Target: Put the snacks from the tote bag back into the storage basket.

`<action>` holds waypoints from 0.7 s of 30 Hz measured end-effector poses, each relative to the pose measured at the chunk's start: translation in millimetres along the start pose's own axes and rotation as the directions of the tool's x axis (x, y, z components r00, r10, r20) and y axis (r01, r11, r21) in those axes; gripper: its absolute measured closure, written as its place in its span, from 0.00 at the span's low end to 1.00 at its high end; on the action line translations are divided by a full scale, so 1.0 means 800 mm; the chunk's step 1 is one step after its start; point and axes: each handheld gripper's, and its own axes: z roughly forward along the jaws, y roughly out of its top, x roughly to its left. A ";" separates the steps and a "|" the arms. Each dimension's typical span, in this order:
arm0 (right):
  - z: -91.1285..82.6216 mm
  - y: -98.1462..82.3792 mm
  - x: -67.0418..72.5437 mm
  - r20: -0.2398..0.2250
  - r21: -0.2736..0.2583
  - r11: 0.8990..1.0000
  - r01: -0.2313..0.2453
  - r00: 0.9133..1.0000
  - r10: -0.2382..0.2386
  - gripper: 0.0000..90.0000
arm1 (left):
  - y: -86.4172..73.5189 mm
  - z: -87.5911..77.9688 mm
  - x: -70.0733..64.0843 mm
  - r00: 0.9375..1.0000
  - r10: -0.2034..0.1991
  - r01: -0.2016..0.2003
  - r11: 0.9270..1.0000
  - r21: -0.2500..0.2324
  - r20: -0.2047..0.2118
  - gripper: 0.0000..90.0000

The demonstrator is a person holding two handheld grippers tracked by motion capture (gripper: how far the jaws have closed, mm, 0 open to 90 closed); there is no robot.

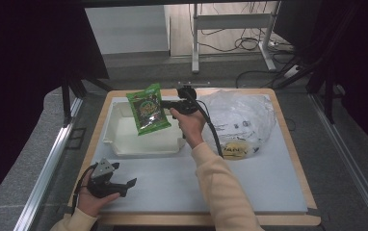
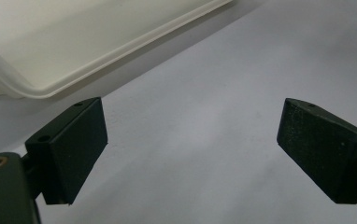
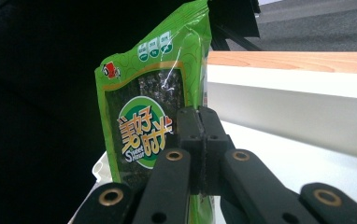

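A green snack packet (image 1: 148,108) hangs over the white tray (image 1: 124,144) at the back left of the table. My right gripper (image 1: 165,104) is shut on the packet's edge and holds it up; in the right gripper view the packet (image 3: 144,121) stands upright with its printed face toward the camera and the jaws pinch its right edge (image 3: 200,122). My left gripper (image 1: 124,185) lies low near the front left of the table, held in a hand. Its jaws stand wide apart with nothing between them (image 2: 190,144), just in front of the tray's rim (image 2: 120,46).
A crumpled clear plastic bag (image 1: 237,120) with a yellow packet (image 1: 235,150) inside lies at the back right of the white mat (image 1: 249,187). The wooden table edge (image 1: 293,144) frames the mat. Desk legs and cables stand on the floor beyond.
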 end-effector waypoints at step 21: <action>0.037 -0.009 0.016 0.006 0.037 0.999 0.006 1.000 -0.006 1.00 | 0.000 -0.001 0.000 1.000 -0.001 0.001 1.000 -0.004 -0.001 0.10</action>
